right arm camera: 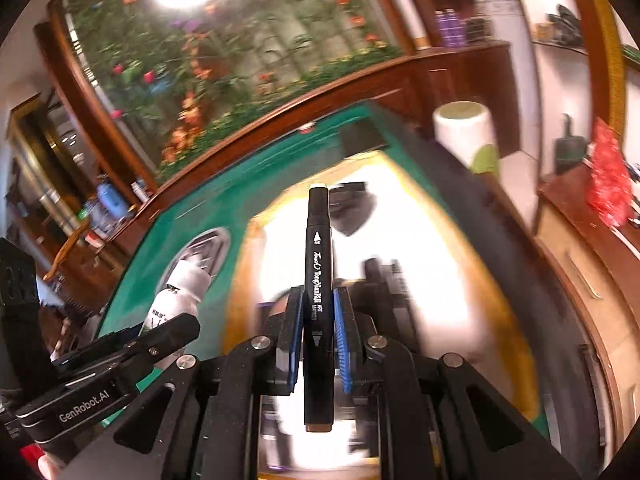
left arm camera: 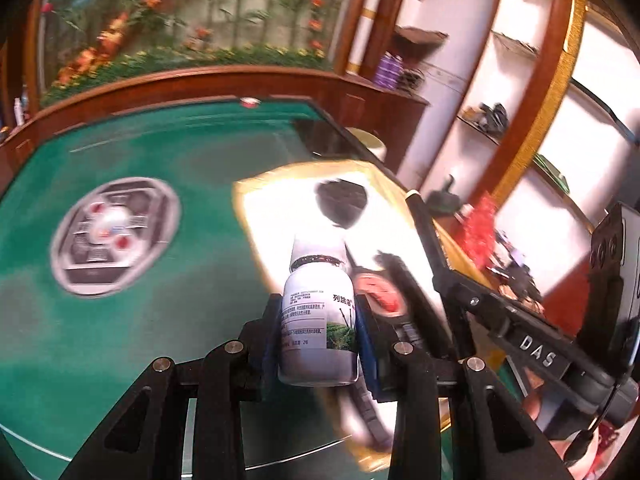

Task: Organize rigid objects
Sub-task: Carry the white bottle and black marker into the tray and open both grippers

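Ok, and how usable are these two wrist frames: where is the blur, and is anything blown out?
Left wrist: the white labelled bottle in the left gripper is sharp, while the green felt table smears and the yellow-rimmed tray is blown out white. Right wrist: the black art marker in the right gripper is crisp; the surroundings streak, and glare hits the top.

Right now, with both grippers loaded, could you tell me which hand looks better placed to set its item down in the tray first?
Probably right: the right gripper holds its black marker directly over the yellow-rimmed tray, while the left gripper holds its white bottle at the tray's left edge.
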Demonstrator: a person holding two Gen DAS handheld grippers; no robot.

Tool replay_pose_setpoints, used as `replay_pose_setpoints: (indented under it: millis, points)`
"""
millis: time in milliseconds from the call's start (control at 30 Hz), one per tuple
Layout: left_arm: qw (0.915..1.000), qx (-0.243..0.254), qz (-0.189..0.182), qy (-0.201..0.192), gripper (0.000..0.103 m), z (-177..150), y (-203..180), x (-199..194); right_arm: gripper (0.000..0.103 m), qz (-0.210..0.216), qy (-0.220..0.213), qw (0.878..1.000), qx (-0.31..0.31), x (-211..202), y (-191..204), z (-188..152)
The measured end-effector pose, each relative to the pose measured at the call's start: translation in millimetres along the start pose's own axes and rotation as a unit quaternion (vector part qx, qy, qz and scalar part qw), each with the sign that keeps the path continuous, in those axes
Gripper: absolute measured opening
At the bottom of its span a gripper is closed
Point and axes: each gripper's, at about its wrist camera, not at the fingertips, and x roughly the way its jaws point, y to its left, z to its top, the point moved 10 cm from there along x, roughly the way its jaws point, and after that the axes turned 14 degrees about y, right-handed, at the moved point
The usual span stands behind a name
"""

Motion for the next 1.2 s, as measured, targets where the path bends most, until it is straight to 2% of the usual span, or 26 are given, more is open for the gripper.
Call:
replay_pose_setpoints:
  millis: [200, 467, 633, 833, 900, 967, 1067, 1133, 1200]
  points:
    - [0.9993, 0.0, -0.01, 0.035, 0.036, 2.6, -33.6, 34.8, 0.015, -0.041, 0.012, 0.999, 0.005, 5.6, -35.2, -1.7]
    - [0.9994, 0.022, 0.013, 0.023, 0.035, 2.0, -44.1, 45.0, 0.015, -0.055, 0.027, 0.998, -0.014, 15.0, -36.0, -5.9]
    - [0.9995, 0.02, -0.001, 0.026, 0.036, -0.1, -40.7, 45.2, 0.015, -0.057, 0.036, 0.998, -0.016, 17.7, -35.8, -11.4]
    - [0.9997, 0.019, -0.004, 0.014, 0.057, -5.3, -35.9, 36.0, 0.018, -0.07, 0.034, 0.997, -0.009, 13.8, -36.0, -14.2]
    - [0.9998, 0.021, -0.002, 0.006, 0.059, -7.4, -34.3, 30.2, 0.023, -0.071, 0.031, 0.997, -0.008, 11.0, -36.8, -15.1]
    - [0.9997, 0.025, 0.003, -0.002, 0.062, -8.7, -32.8, 24.3, 0.032, -0.079, 0.025, 0.997, -0.011, 6.2, -34.5, -17.5]
    - [0.9993, 0.027, 0.01, -0.022, 0.073, -10.7, -27.7, 12.0, 0.044, -0.084, 0.012, 0.996, -0.006, -3.1, -33.8, -21.0]
    - [0.9987, 0.035, 0.019, -0.032, 0.078, -13.1, -25.7, 4.3, 0.047, -0.085, 0.003, 0.996, -0.002, -9.8, -33.0, -22.1]
    - [0.9979, 0.045, 0.027, -0.038, 0.079, -16.3, -25.1, -0.3, 0.05, -0.086, -0.004, 0.996, -0.002, -15.4, -31.3, -22.6]
